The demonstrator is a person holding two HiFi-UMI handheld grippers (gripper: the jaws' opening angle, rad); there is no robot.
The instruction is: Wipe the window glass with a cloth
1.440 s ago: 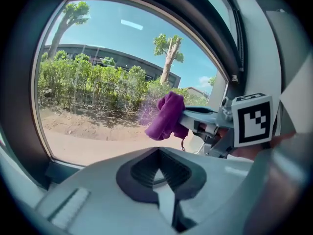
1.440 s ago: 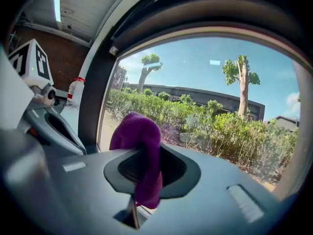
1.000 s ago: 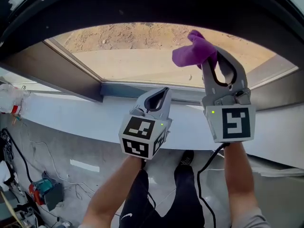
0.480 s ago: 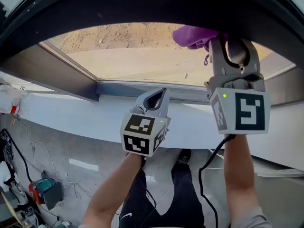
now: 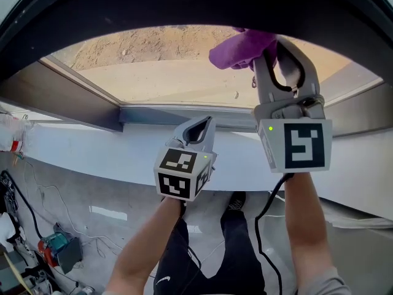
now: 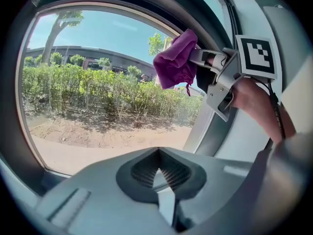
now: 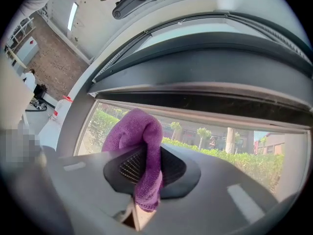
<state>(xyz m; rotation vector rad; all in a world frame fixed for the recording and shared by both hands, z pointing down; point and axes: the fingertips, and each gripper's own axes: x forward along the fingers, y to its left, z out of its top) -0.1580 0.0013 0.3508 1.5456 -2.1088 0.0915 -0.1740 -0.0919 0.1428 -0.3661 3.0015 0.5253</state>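
Observation:
A purple cloth (image 5: 241,48) is bunched at the tip of my right gripper (image 5: 270,54), which is shut on it and held up against the upper part of the window glass (image 5: 159,72). In the right gripper view the cloth (image 7: 139,146) hangs down between the jaws, in front of the pane (image 7: 215,133). The left gripper view shows the cloth (image 6: 175,62) pressed near the pane's top right edge. My left gripper (image 5: 201,128) is lower, in front of the sill, shut with nothing in it.
A dark window frame (image 5: 67,97) surrounds the glass, with a pale sill (image 5: 98,152) below it. Cables and a red-and-teal tool (image 5: 52,246) lie on the floor at lower left. Outside are bare ground and hedges (image 6: 98,92).
My right gripper with the cloth rose toward the top of the glass, then shifted slightly left and down. The left gripper has hardly moved.

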